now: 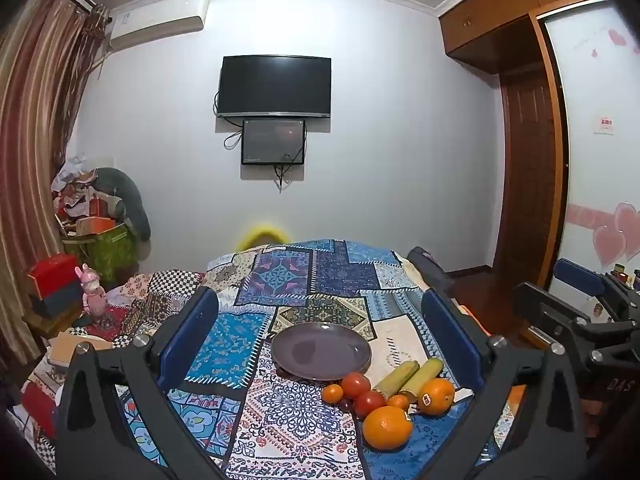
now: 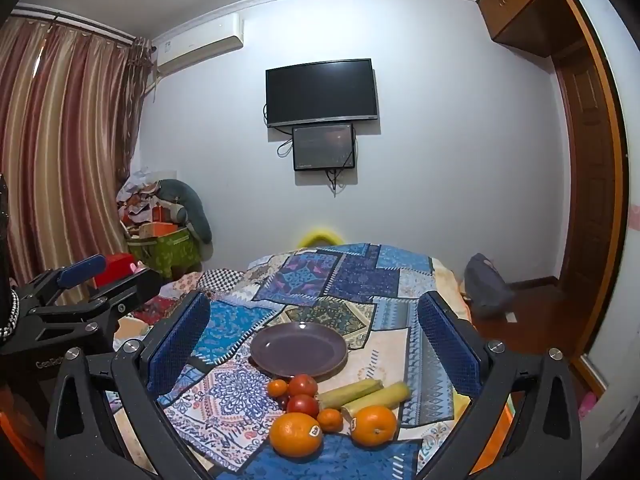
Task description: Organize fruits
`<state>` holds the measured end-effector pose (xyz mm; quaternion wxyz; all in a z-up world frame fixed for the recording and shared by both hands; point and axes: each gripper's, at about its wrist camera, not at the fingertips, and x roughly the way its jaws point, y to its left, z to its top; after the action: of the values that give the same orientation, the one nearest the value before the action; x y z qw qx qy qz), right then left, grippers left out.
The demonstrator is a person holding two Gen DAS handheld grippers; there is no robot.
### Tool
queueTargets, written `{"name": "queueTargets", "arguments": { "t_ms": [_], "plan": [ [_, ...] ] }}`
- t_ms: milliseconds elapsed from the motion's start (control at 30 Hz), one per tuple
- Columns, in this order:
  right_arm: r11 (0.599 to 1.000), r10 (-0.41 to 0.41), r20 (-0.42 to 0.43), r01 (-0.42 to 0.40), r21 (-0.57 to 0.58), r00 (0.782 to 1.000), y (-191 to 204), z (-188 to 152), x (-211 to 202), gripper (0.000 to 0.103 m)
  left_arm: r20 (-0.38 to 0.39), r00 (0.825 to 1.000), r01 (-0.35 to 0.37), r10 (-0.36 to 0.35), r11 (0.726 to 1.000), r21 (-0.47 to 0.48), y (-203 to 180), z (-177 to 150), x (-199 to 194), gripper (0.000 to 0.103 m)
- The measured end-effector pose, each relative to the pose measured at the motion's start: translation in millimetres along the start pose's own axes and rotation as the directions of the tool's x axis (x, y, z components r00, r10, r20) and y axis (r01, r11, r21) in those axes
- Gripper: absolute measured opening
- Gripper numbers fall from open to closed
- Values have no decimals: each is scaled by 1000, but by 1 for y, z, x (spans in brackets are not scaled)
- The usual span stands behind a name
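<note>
A bare purple plate [image 1: 321,350] [image 2: 299,349] lies on the patchwork cloth. In front of it sits a cluster of fruit: two big oranges with stickers [image 1: 387,427] [image 2: 295,433], [image 1: 437,396] [image 2: 373,425], two red tomatoes [image 1: 355,385] [image 2: 303,385], two small tangerines [image 1: 333,393] [image 2: 277,387], and two yellow-green cane pieces [image 1: 423,374] [image 2: 376,398]. My left gripper [image 1: 320,340] is open and empty, held above the table. My right gripper [image 2: 314,338] is open and empty too, and shows at the right edge of the left wrist view [image 1: 580,304].
The table cloth [image 1: 280,280] ends at a far edge with a yellow chair back [image 1: 262,236] behind it. A cluttered pile and boxes [image 1: 96,220] stand at the left, a grey bag [image 2: 486,284] on the floor at the right.
</note>
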<state>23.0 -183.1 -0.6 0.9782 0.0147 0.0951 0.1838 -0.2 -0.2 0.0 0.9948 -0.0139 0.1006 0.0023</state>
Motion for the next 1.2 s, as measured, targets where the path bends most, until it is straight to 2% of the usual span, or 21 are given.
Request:
{"name": "queueTargets", "arguments": {
  "t_ms": [1200],
  "plan": [
    [1000,1,15,-1,-1,1000,-4,0,-2,103,33,999,-3,3,1000,6,3,10,-9,103]
  ]
}}
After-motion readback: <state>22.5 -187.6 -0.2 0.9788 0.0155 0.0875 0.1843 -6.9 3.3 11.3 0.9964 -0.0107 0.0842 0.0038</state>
